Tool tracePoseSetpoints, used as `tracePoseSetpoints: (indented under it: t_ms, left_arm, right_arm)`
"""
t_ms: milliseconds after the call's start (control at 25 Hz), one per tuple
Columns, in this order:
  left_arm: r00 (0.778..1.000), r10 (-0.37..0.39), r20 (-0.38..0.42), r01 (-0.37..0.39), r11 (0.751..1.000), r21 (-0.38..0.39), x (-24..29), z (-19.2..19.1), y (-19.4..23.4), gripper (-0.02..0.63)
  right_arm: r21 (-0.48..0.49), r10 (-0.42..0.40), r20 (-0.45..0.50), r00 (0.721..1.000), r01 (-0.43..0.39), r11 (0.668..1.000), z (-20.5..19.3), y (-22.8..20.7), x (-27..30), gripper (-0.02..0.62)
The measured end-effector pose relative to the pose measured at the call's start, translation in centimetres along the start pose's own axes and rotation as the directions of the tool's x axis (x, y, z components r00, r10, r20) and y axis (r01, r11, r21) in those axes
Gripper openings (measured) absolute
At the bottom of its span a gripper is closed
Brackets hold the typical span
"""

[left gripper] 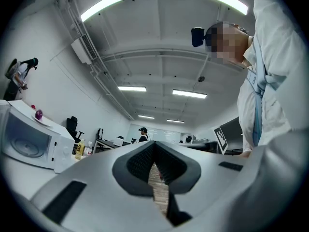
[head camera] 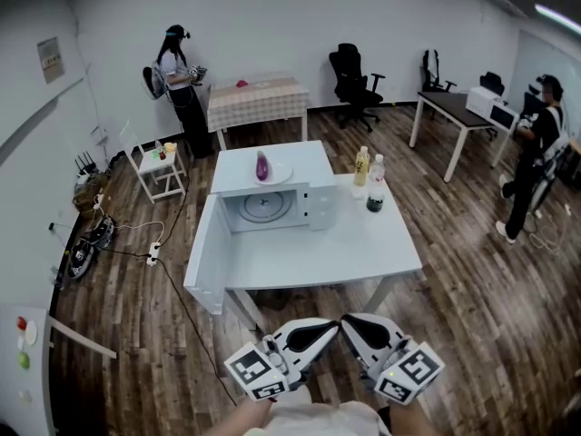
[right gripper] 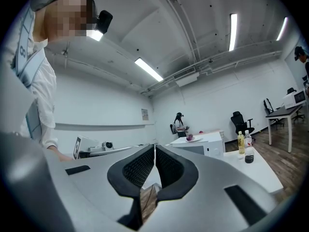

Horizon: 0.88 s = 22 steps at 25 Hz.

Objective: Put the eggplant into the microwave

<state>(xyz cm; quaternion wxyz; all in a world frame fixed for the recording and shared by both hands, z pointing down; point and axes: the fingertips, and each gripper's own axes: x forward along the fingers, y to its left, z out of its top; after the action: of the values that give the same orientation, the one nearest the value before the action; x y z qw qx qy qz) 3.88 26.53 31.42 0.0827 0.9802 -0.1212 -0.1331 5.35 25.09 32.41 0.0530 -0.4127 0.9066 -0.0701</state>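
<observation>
A purple eggplant (head camera: 261,165) lies on a white plate (head camera: 280,174) on top of the white microwave (head camera: 313,205), whose door (head camera: 207,254) hangs open to the left. The microwave stands on a white table (head camera: 363,243). Both grippers are low in the head view, in front of the table and well apart from it. My left gripper (head camera: 327,329) and right gripper (head camera: 350,323) point toward each other, both shut with nothing between the jaws. In the left gripper view, the eggplant (left gripper: 38,114) and microwave (left gripper: 24,139) are far left. The right gripper (right gripper: 154,151) view has the eggplant (right gripper: 189,137) in the distance.
Two bottles (head camera: 362,165) (head camera: 375,184) stand to the right of the microwave. A person (head camera: 182,89) stands by a checked table (head camera: 257,98) at the back; another (head camera: 536,157) stands at the right near a desk (head camera: 454,112). Cables (head camera: 136,239) lie on the floor at left.
</observation>
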Motion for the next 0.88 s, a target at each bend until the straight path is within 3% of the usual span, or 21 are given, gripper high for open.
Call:
tracePoseSetpoints:
  t_ms: [440,880]
  left_arm:
    - [0.999,0.020,0.037,-0.019,1.000,-0.025,2.8,0.8,6.3,0.002]
    - [0.996,0.064,0.064,-0.062,0.998,-0.025,4.5,3.2,17.2,0.002]
  right_arm:
    - [0.022,0.014,-0.010,1.000,-0.014,1.000,0.9,-5.3,4.5,0.034]
    - [0.039,0.077,-0.007,0.997,-0.076,0.996,2.2,-11.3,14.0,0.034]
